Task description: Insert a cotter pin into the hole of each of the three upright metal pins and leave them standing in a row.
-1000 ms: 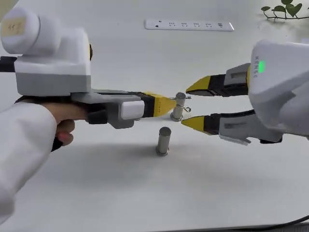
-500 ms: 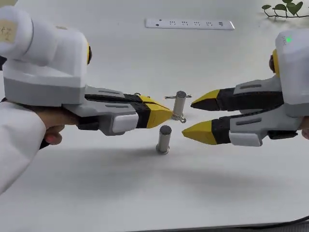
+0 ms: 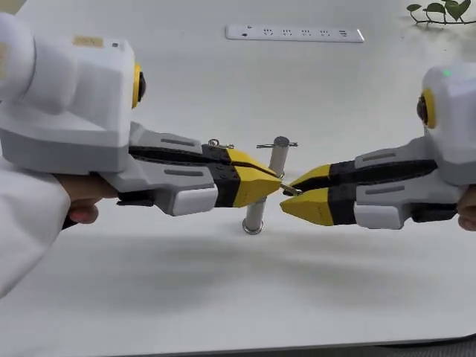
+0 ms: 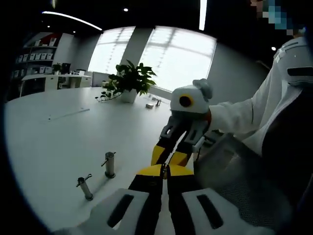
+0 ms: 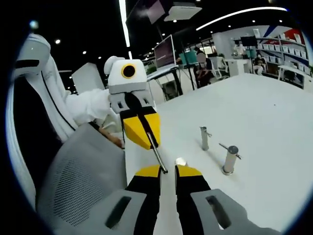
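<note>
The left gripper (image 3: pixel 277 186) is pinching the cotter pin (image 5: pixel 156 152) in closed jaws, just above the bare metal pin (image 3: pixel 253 216). The right gripper (image 3: pixel 288 195), jaws slightly spread, is meeting its free end and should be gripping squarely before any release.

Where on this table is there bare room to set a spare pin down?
Bare tabletop in front of the near metal pin, and between the far metal pin and the power strip. Crowded where left gripper and right gripper meet.

Bright, even overhead light; soft faint shadows; fisheye warp at edges.
</note>
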The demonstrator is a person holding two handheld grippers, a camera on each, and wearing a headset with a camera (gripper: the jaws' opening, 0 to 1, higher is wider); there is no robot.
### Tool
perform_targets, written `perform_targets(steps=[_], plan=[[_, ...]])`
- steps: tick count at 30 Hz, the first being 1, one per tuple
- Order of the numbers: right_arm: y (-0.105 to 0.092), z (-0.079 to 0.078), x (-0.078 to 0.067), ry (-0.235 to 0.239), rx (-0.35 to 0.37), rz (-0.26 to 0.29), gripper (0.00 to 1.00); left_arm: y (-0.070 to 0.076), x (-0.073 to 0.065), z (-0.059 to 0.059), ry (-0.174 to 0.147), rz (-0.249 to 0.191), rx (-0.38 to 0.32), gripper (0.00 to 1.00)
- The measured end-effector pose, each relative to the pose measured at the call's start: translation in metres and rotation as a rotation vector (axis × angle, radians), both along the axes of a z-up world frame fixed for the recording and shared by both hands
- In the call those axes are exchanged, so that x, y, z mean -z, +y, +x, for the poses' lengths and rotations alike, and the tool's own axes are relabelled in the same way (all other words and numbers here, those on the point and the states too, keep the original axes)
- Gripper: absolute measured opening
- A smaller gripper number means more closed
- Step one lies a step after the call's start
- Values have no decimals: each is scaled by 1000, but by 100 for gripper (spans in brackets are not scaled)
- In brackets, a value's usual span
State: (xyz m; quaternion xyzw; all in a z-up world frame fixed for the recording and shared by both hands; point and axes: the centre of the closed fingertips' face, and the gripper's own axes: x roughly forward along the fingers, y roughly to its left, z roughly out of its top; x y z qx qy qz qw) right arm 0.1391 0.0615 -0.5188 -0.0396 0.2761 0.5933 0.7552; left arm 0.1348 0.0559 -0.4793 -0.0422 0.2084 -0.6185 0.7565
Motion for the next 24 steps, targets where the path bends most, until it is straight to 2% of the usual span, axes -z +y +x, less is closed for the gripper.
perform_targets(steps=[3,10,11,13,16,20,24], plan=[[2,-3,-3,2,-16,17,0,2,-1,2,-11,-1,0,0],[1,-9,-3,-35,-80,-23,0,8,3,-1,-25,11,32,0],[1,-9,-4,-59,-93,-35,0,9,4,-1,-42,18,40,0],[1,-12,-3,-73,-119,-55,0,11,7,-2,-66,33,61,0],[1,-14,-2,-87,-139,-75,0,15,13,-1,-81,51,75,0],[2,-17,-2,-100,-156,-92,0,14,19,-5,-109,84,94,0],[2,-17,-1,-124,-165,-122,0,15,23,1,-123,102,64,1]])
